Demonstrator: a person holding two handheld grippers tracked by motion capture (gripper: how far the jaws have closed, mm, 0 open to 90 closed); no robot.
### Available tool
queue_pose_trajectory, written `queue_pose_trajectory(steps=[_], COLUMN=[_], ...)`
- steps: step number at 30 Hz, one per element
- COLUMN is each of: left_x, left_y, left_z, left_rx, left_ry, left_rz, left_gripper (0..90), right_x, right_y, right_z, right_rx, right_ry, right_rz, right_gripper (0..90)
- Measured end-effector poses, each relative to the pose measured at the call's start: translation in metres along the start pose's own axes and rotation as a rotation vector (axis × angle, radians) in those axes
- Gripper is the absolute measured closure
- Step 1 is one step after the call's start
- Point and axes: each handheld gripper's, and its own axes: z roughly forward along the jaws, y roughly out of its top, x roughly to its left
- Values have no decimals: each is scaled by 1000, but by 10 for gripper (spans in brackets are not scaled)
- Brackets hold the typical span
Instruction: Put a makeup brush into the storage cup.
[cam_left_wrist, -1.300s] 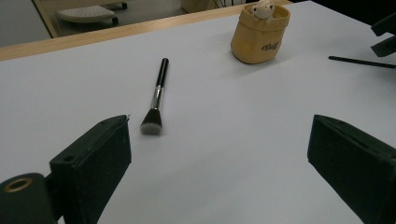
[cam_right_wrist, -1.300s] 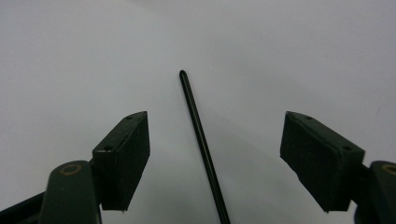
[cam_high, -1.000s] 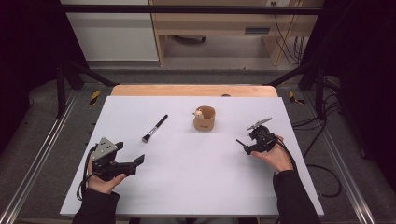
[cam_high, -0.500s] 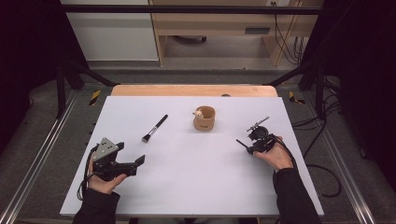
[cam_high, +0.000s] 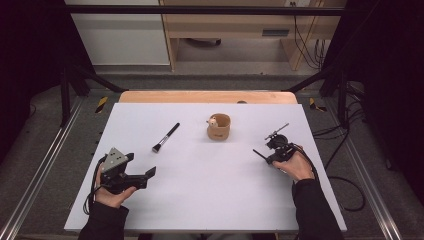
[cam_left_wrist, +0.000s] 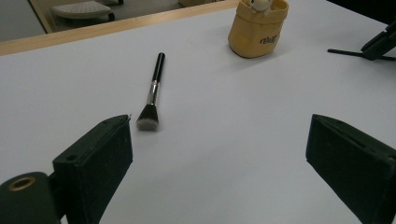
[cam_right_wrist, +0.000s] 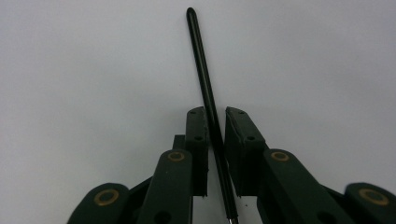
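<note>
— What's in the tan cup (cam_high: 219, 127)?
— A small pale figure peeks over its rim; the cup stands mid-desk toward the far edge, with a makeup brush (cam_high: 165, 137) lying to its left.
— And the right gripper (cam_right_wrist: 215, 135)?
— Its jaws have just been closing around a thin black stick (cam_right_wrist: 205, 88), near the desk's (cam_high: 210, 190) right edge; a second ago they stood wider.
— The left gripper (cam_left_wrist: 219, 154)?
— Released, jaws wide apart, holding nothing, by the near left corner.

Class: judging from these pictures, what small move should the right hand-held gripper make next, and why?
Probably lift: the right hand-held gripper has just been closing on a thin black stick lying on the white table; the tan cup may be its destination.
</note>
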Motion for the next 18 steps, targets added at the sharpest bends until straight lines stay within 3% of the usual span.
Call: queue_pose_trajectory(steps=[13,18], left_x=[0,0], left_y=[0,0], left_z=[0,0], left_rx=[4,4], left_ry=[-3,-3], left_rz=[1,1], left_gripper=[69,69], right_x=[-1,-1], right_y=[-1,0], right_z=[-1,-4], right_rx=[7,-15], right_ry=[17,19], right_rz=[14,6], right_gripper=[849,759])
